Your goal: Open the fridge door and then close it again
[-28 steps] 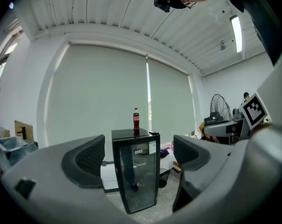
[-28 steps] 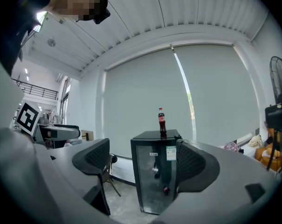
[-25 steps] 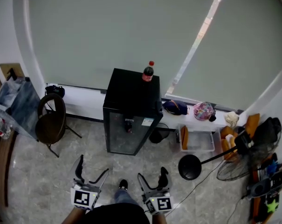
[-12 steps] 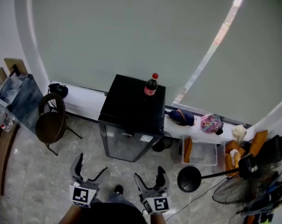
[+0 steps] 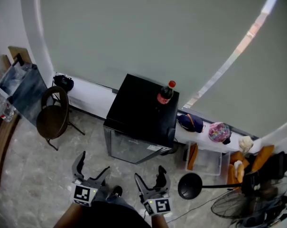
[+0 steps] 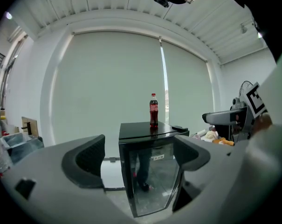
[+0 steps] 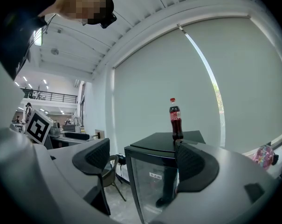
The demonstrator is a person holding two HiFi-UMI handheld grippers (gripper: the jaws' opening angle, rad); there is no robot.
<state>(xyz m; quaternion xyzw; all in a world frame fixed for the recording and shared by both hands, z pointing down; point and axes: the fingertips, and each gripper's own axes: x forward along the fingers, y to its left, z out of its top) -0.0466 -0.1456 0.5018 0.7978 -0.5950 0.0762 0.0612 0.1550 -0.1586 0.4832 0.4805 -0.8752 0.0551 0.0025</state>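
Observation:
A small black fridge (image 5: 142, 113) with a glass door (image 5: 134, 148) stands against the pale wall, door closed; it also shows as the fridge (image 6: 147, 171) in the left gripper view and the fridge (image 7: 154, 181) in the right gripper view. A cola bottle (image 5: 165, 93) stands upright on its top. My left gripper (image 5: 91, 170) is open, held low in front of the fridge and well short of it. My right gripper (image 5: 148, 179) is open too, beside it, nothing between its jaws.
A round brown chair (image 5: 52, 118) stands left of the fridge. A floor fan with a black base (image 5: 189, 185) lies to the right, near a clear bin (image 5: 207, 160) and a low ledge with bags (image 5: 219, 132). A cart (image 5: 20, 89) is at far left.
The view has moved closer to the fridge and looks down on it more steeply. Both grippers stay open and low in front of the person.

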